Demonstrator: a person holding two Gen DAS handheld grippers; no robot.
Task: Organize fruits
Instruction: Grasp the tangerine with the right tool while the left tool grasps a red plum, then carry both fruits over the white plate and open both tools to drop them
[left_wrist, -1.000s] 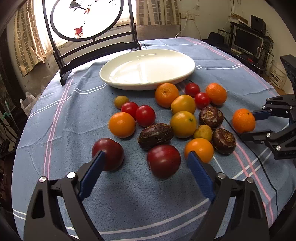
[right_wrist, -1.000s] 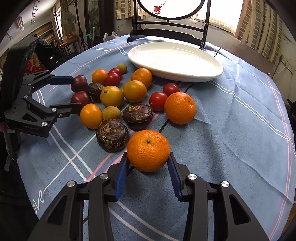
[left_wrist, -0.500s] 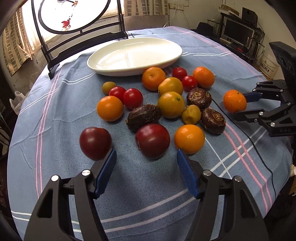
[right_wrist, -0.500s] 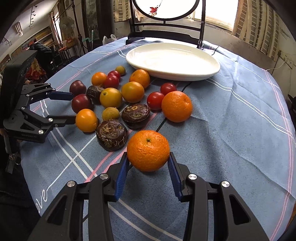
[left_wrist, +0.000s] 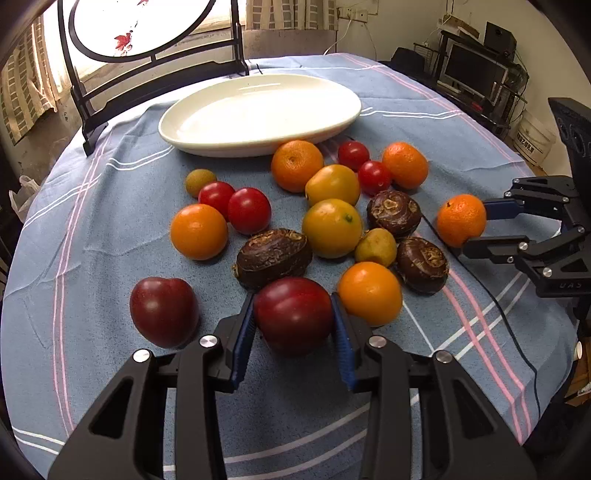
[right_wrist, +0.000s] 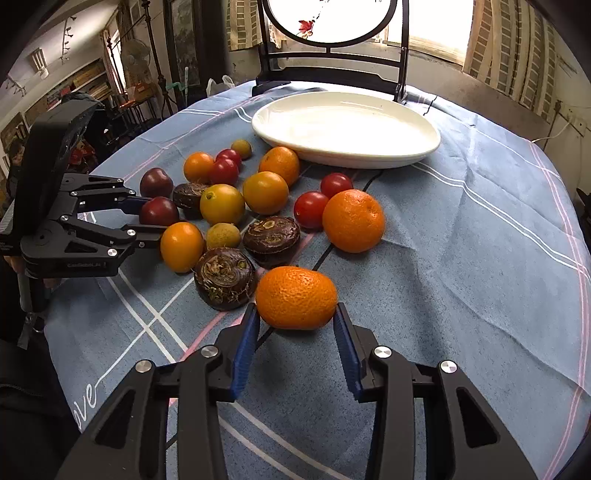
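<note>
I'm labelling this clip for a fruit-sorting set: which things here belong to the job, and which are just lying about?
Job: plate; plum in left claw; mandarin in right claw; second plum; tomatoes; water chestnuts.

Lying about: tablecloth; black cable; chair; monitor; bucket.

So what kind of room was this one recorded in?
Most likely a lived-in home dining or living room: a round table under a blue striped tablecloth, a dark carved chair by a curtained window, and a monitor on a cluttered shelf.
</note>
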